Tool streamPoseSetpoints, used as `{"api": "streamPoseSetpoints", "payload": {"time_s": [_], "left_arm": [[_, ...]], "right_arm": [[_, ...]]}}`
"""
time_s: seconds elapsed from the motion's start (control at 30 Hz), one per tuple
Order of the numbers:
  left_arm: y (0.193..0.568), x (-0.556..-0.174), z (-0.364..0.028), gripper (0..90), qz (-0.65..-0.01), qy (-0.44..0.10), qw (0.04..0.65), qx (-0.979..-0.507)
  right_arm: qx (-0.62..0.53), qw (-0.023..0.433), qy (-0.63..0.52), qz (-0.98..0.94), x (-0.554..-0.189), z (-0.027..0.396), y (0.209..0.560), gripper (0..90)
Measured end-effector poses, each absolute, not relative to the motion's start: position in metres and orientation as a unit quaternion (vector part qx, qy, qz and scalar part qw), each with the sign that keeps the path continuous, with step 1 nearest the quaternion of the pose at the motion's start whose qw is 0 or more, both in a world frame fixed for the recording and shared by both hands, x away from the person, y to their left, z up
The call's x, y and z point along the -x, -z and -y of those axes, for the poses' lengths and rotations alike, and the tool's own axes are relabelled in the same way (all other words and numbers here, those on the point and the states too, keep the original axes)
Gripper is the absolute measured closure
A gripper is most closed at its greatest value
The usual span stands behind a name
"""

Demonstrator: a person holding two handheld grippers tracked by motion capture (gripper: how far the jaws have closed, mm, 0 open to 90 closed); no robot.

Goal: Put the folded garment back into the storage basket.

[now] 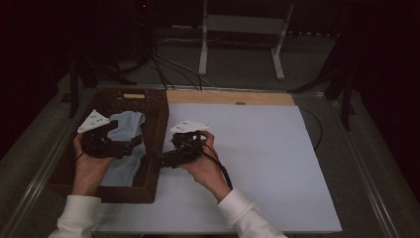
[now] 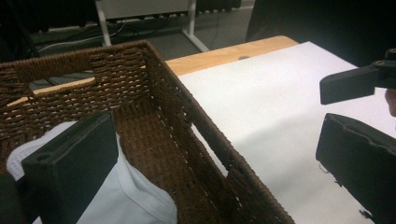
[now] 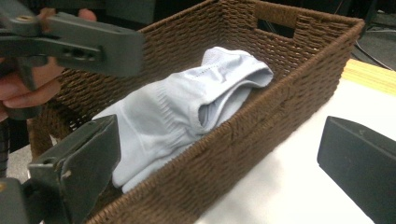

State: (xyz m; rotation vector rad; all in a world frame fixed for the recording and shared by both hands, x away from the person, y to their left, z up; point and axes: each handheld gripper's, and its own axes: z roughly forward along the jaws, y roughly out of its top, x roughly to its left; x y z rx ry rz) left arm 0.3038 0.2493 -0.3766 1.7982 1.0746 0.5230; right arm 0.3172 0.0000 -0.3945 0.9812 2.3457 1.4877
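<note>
High view: a brown wicker basket (image 1: pixel 157 116) stands at the left of the white tabletop (image 1: pixel 257 163). Inside it lies a pale blue garment (image 1: pixel 130 124), its long axis running from the near end of the basket to the far end. The left tool (image 1: pixel 126 147) hangs over the basket interior and covers the middle of the garment; the left hand (image 1: pixel 89 163) hides the near left part of the basket floor. The right tool (image 1: pixel 159 157) sits just right of the basket's right wall, held in the right hand (image 1: pixel 203 161), and points left toward the basket. The dim light makes the jaw tips hard to make out here.

Left gripper view: the left tool (image 2: pixel 212 154) has its jaws spread wide with nothing between them. One jaw stands inside the basket (image 2: pixel 187 112) over the garment (image 2: pixel 130 200); the other is outside, above the tabletop (image 2: pixel 261 107). The garment is cut off by the frame's lower edge. The right tool shows at the far right edge, partly cut off.

Right gripper view: the right tool (image 3: pixel 215 168) is also wide open and grips nothing. Its jaws straddle the basket (image 3: pixel 261 116) wall. The garment (image 3: pixel 187 107) lies crumpled lengthwise, its far end folded. The left tool (image 3: pixel 79 44) hovers above it, blurred.
</note>
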Motion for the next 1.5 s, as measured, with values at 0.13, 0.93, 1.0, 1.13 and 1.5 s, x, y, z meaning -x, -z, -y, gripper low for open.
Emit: {"api": "streamPoseSetpoints", "payload": {"time_s": [0.13,0.93,1.0,1.13,1.5], "left_arm": [[0.38,-0.297,-0.247,0.1,-0.436,-0.213,0.474,-0.735],[0.398,-0.268,-0.223,0.1,-0.417,-0.222,0.47,-0.745],[0.4,-0.268,-0.222,0.1,-0.417,-0.221,0.466,-0.749],[0.401,-0.266,-0.221,0.1,-0.416,-0.221,0.463,-0.75],[0.405,-0.261,-0.218,0.1,-0.416,-0.221,0.462,-0.752]], "right_arm": [[-0.332,0.099,-0.505,-0.791,-0.317,0.006,0.395,0.1],[-0.34,0.113,-0.507,-0.784,-0.317,0.037,0.404,0.1],[-0.341,0.116,-0.508,-0.783,-0.318,0.041,0.404,0.1],[-0.344,0.118,-0.513,-0.778,-0.317,0.047,0.403,0.1],[-0.356,0.135,-0.516,-0.767,-0.312,0.076,0.405,0.1]]}}
